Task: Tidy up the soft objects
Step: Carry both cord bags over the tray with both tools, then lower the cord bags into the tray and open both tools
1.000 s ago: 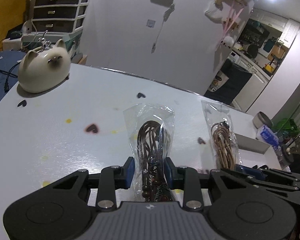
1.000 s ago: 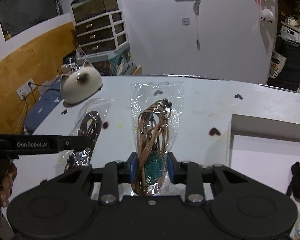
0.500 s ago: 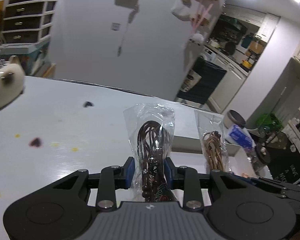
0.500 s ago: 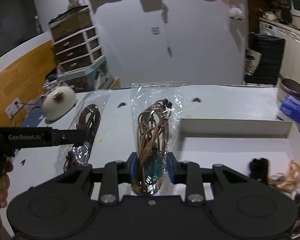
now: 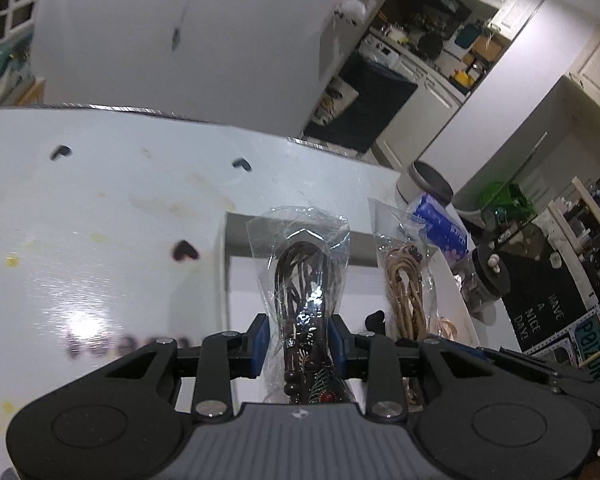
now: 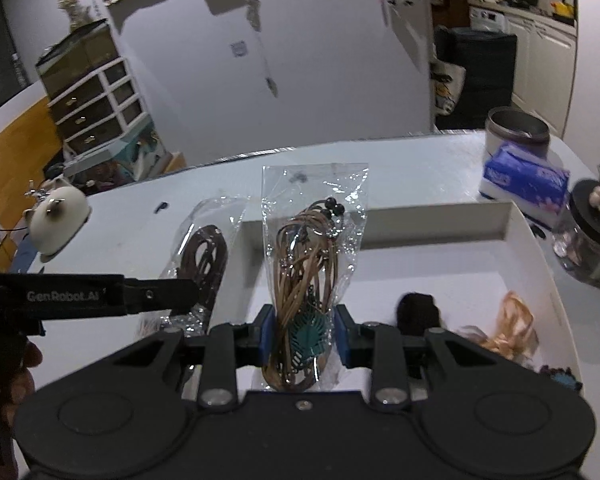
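Left wrist view:
- Left gripper (image 5: pixel 297 347) clenched on dark-cord bag (image 5: pixel 302 276), held upright over the near-left part of white tray (image 5: pixel 225 264).
- Clear crinkly plastic, glossy; inside, coiled dark brown cord, beads and a patterned pendant low down, partly behind the gripper body.
- Just to the right, tan-cord bag (image 5: pixel 405 280), gripped low by the right gripper; those jaws mostly cut off at the frame edge.
- Tray interior largely hidden behind both bags; only a black lump (image 5: pixel 376 318) and a pale scrap showing.
- Glossy white table (image 5: pixel 100 216) with small dark heart marks and yellow specks; blurred lettering near the gripper unreadable.

Right wrist view:
- Right gripper (image 6: pixel 303 336) clamped on tan-cord bag (image 6: pixel 312 248): looped tan cord, dark beads on top, teal leaf pendant between the blue pads.
- Bag above the tray's (image 6: pixel 516 224) left end.
- In tray: black fuzzy piece (image 6: pixel 418 312), tan ribbon (image 6: pixel 512 326), blurred small bits at the right edge.
- Left gripper (image 6: pixel 156 294) side-on, pinching dark-cord bag (image 6: pixel 204 256) just left of the tray wall.
- Hand (image 6: pixel 4 364) cut off at lower left.
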The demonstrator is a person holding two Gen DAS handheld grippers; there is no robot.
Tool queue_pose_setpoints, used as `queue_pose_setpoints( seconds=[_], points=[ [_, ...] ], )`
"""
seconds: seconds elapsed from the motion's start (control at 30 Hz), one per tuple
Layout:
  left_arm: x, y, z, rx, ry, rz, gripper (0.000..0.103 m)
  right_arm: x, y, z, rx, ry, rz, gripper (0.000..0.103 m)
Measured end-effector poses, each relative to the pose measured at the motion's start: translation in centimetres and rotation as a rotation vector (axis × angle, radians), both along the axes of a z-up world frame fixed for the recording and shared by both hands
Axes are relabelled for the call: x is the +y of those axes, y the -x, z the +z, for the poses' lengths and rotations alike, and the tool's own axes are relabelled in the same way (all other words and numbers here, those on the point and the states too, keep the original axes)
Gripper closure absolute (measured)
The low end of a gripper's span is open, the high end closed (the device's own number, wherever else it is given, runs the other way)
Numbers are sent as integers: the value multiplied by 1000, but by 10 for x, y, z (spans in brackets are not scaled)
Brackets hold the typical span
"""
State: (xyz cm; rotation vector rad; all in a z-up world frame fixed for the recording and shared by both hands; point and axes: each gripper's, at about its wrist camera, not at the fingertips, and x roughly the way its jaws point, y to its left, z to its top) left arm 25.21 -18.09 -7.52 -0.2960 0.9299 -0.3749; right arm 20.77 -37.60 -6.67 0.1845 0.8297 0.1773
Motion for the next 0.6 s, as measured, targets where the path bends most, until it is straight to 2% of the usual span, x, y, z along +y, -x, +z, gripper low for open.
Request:
queue_pose_setpoints(
  seconds=[0.4,0.5,0.57,0.6],
  points=[
    [-29,-47,-44,82,-53,8,69,-16,-32,-33,98,-19,-32,71],
    [-28,-50,-50,89,-60,16,58,-17,-40,-41,119,-25,-33,71],
    [-25,-53,-50,86,-59,24,43,-16,-45,-45,129,-27,-33,71],
    [-24,-53,-50,77,-62,28,42,-16,-47,-46,131,-29,-33,71]
  ],
)
